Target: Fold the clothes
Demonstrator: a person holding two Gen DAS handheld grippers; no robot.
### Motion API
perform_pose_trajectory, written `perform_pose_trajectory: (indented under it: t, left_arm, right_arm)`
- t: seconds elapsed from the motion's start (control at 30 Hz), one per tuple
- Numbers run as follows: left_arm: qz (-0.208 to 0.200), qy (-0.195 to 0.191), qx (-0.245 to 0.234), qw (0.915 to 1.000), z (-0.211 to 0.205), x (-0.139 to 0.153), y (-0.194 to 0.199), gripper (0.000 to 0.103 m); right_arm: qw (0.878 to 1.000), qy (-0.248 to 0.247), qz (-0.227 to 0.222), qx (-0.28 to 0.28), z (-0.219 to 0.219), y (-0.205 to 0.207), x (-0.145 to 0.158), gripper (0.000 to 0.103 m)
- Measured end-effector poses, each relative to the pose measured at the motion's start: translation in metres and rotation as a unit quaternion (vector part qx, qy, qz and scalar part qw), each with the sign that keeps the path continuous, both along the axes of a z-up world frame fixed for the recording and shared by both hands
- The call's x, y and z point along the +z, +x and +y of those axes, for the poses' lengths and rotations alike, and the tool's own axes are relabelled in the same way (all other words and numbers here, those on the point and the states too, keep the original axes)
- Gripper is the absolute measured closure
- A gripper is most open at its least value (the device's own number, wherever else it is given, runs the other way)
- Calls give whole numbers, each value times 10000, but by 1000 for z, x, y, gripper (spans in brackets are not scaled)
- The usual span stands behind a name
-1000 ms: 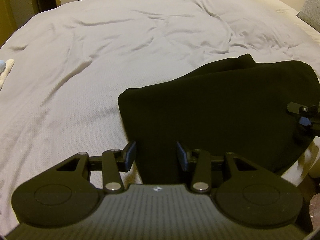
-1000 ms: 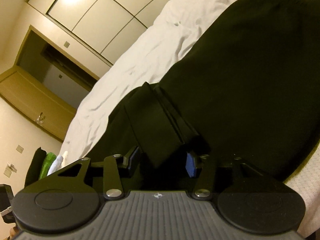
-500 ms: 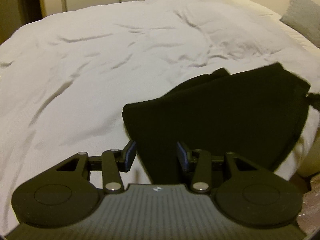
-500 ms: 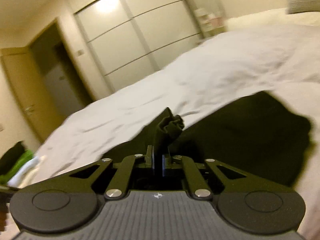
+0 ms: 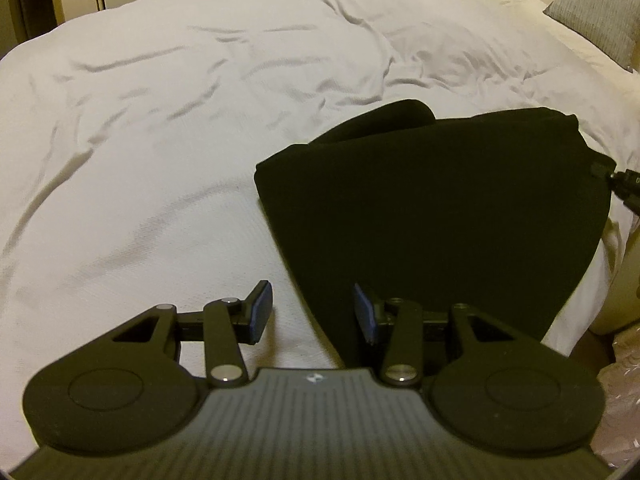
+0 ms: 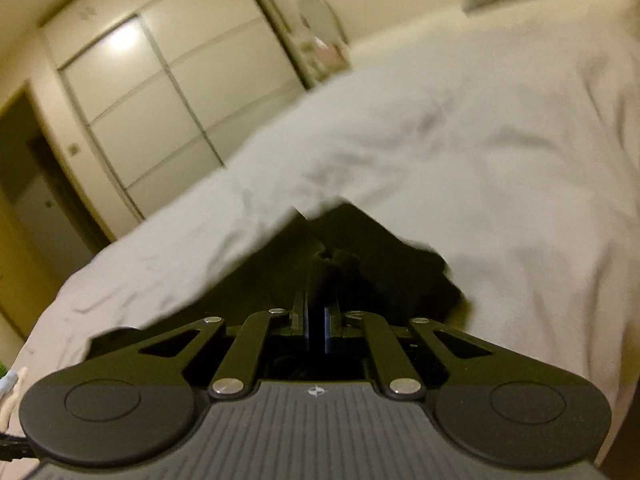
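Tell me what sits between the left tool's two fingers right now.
In the left wrist view, the left tool stands open; between its fingers lie bare white bedding and the near edge of the black garment, unpinched.

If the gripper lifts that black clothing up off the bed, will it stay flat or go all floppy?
Probably floppy: the black garment already bunches where the right gripper pinches it. It looks soft and thickish, lying in rounded folds on the white bedcover, so unheld parts would likely droop.

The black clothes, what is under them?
The black clothes lie on the white bed cover, which shows all around them. Whatever lies directly beneath the dark fabric is covered and cannot be seen.
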State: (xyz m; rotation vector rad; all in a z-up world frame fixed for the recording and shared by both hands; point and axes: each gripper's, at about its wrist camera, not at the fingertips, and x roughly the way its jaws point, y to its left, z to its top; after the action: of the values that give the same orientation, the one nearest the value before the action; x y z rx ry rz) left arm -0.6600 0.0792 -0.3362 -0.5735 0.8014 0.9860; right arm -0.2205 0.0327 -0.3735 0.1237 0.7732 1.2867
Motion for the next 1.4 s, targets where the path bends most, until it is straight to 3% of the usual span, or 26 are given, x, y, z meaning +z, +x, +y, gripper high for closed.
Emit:
perform_pose_trajectory:
  t: [0.07,0.17,0.23,0.33,0.63,0.77,0.83,0.9,0.93,0.97,1.13,1.23,1.3,1.4]
  left_arm:
    - [19,22,-47,10000,-1,1,3,64]
    - [-5,3,-119,9999,-1,0,8,63]
    - [-28,3,-167,9999,-1,-1,13,63]
    - [-27,-2,-231,9997,-1,-3,20,63]
    - [-51,-18,-232,9997,-1,-4,20,62]
    - [4,-88,-211,9997,2,-10,23,62]
    - [18,-92,-194,9998,3,-10,24,62]
    - [46,-56,-196,9998,1,-9,25,62]
    - [61,-40,-204,9998,0,-9,25,62]
    - [70,-32,-221,9997,-1,-8,25,62]
    - [90,-20,-243,9997,-1,-8,28,62]
    - [87,-18,-245,9997,-1,-9,28,62]
    - [79,-28,-226,9997,-1,-8,26,61]
    - [128,17,-175,9998,-4,-7,22,61]
  right_arm:
    - [9995,307,-86,-60,-11,-1,9,98]
    - [9954,681,-653,-179,-19,-7,25,98]
    - [9963,464,-682,-230,-14,1,20,98]
    - [9991,-86,-243,-337,-5,21,-7,99]
    - [9972,-41,-589,-462,-13,7,-3,100]
    - [9980,-369,-230,-469,-7,21,-14,102]
    - [9977,-419,-272,-468,-7,20,-6,98]
    - [9960,-459,-450,-617,-8,15,7,76]
    - [9940,-460,-652,-750,-11,9,15,59]
    - [9910,-449,-894,-884,-16,2,23,55]
    - [9883,-189,-1449,-431,-14,-25,35,56]
    - [9862,-626,-1530,-140,5,-22,17,59]
    - [9830,-995,-1539,-140,14,-14,5,66]
    - [9844,-819,-1542,-204,2,-18,20,64]
